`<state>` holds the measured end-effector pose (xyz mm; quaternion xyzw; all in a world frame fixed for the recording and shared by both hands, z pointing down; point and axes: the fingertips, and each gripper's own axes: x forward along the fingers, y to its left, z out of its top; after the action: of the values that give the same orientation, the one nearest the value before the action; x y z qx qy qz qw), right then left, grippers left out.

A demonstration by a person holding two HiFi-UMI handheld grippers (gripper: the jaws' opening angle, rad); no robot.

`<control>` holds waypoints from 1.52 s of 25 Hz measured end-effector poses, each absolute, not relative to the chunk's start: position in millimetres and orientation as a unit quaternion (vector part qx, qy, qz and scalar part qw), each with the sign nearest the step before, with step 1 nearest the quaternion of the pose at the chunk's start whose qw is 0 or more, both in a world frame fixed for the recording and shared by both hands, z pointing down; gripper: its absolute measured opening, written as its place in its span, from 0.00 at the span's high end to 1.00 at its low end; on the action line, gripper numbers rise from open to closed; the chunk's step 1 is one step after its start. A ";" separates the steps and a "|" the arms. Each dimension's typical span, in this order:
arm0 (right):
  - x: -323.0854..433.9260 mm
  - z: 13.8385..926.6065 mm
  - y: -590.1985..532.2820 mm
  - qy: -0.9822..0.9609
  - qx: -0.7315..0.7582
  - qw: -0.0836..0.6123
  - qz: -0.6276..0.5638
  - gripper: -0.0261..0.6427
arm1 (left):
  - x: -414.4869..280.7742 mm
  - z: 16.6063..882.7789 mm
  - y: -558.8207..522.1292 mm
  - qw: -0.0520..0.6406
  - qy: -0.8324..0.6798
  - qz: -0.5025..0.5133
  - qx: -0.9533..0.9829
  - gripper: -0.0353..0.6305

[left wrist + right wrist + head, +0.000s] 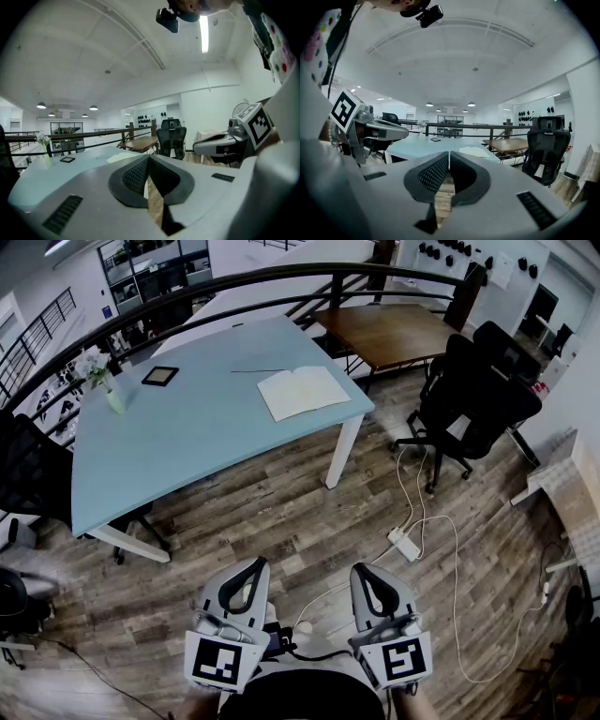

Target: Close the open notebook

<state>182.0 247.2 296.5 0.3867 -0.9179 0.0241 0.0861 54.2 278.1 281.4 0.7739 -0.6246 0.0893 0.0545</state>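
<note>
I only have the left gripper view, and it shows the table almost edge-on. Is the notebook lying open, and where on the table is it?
Observer: Yes. The head view shows the notebook spread open, pages up, near the right end of the blue table.
Operator: Is anything on the floor on the way there?
Observer: A white power strip with trailing cables lies on the wood floor, to the right of the table's white leg.
Operator: Is the right gripper free?
Observer: Its own view shows the right gripper with its fingers together and nothing between them.
</note>
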 end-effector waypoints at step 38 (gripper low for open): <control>197.6 295.2 221.3 -0.914 0.398 0.065 0.048 0.90 | 72.1 269.1 242.6 0.034 -0.617 0.093 0.781 0.92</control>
<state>197.6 221.3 295.2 0.3977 -0.9139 0.0484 0.0654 72.1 242.6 269.1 0.7811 -0.6166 0.0927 0.0340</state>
